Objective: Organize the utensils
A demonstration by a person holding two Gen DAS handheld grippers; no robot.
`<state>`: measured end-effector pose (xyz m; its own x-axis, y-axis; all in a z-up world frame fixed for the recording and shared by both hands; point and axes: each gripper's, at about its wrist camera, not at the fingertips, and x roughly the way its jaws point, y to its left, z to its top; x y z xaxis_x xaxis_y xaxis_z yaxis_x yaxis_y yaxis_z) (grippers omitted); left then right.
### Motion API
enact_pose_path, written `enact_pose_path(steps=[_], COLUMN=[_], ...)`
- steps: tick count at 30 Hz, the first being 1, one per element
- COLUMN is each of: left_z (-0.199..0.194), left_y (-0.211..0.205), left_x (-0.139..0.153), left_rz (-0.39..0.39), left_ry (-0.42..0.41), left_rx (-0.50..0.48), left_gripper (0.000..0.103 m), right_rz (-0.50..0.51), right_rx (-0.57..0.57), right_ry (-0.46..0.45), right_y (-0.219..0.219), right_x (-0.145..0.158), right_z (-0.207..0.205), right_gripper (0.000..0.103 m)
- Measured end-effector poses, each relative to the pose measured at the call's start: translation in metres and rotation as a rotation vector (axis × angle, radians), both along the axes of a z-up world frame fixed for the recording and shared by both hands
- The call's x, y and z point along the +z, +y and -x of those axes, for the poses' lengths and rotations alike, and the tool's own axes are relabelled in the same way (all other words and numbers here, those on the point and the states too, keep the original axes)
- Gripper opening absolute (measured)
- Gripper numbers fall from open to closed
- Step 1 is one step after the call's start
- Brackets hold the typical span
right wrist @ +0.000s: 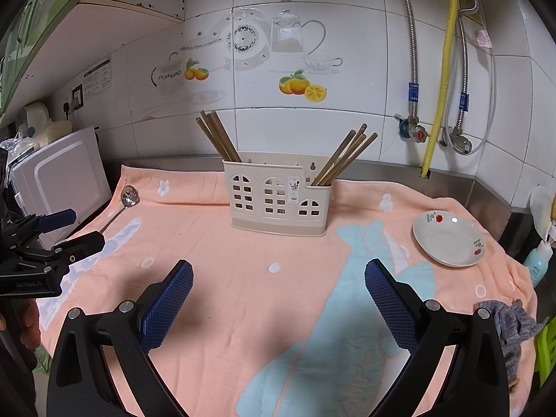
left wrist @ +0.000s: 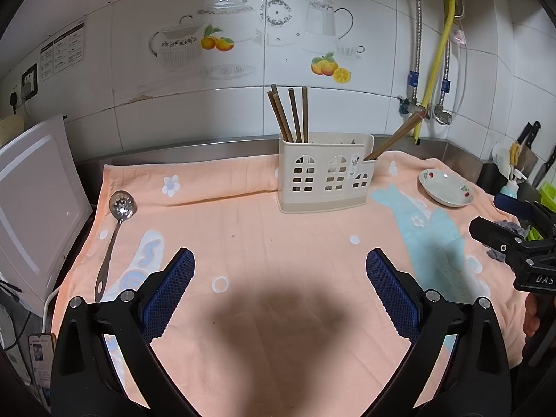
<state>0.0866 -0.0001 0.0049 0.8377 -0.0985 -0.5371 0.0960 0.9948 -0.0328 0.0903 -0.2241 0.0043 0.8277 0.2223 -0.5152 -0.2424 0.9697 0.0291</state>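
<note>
Peach towel is covering the surface; both claws, left claw (left wrist: 279,292) and right claw (right wrist: 278,304), are hanging wide open, empty. Spoon (left wrist: 116,229) is lying far left, awaiting pickup toward the caddy (left wrist: 325,172).

peach towel (right wrist: 243,278) bears caddy (right wrist: 278,201), spoon (left wrist: 116,229), dish (right wrist: 448,239).

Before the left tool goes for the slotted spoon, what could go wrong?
1. The slotted spoon lies flat on the soft towel; the open left tool may pinch cloth too.
2. Chopsticks lean out of the light holder; bumping them might tip it.
</note>
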Motion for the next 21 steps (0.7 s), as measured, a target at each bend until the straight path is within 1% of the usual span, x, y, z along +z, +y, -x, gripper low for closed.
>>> enact_pose_path(steps=[13,18,21], left_z=[-0.002,-0.0007,-0.0002], left_y=[-0.0006,0.0013,0.0023], left_x=[-0.0022,-0.0013,-0.0008], left_rz=[-0.002,-0.004,-0.022], left_ry=[0.003,-0.015,-0.023], left_rx=[-0.003,0.014,0.028], left_gripper=[0.098,0.098,0.098], right_rz=[0.0,0.001,-0.002], right_rx=[0.003,0.008,0.009], right_ry=[0.004,0.008,0.013], right_y=[0.0023,0.0037,0.0035], right_x=[-0.0023,-0.0043,-0.0056], right_z=[-0.0014,-0.0019,-0.0029], right_gripper=[0.096,0.096,0.096])
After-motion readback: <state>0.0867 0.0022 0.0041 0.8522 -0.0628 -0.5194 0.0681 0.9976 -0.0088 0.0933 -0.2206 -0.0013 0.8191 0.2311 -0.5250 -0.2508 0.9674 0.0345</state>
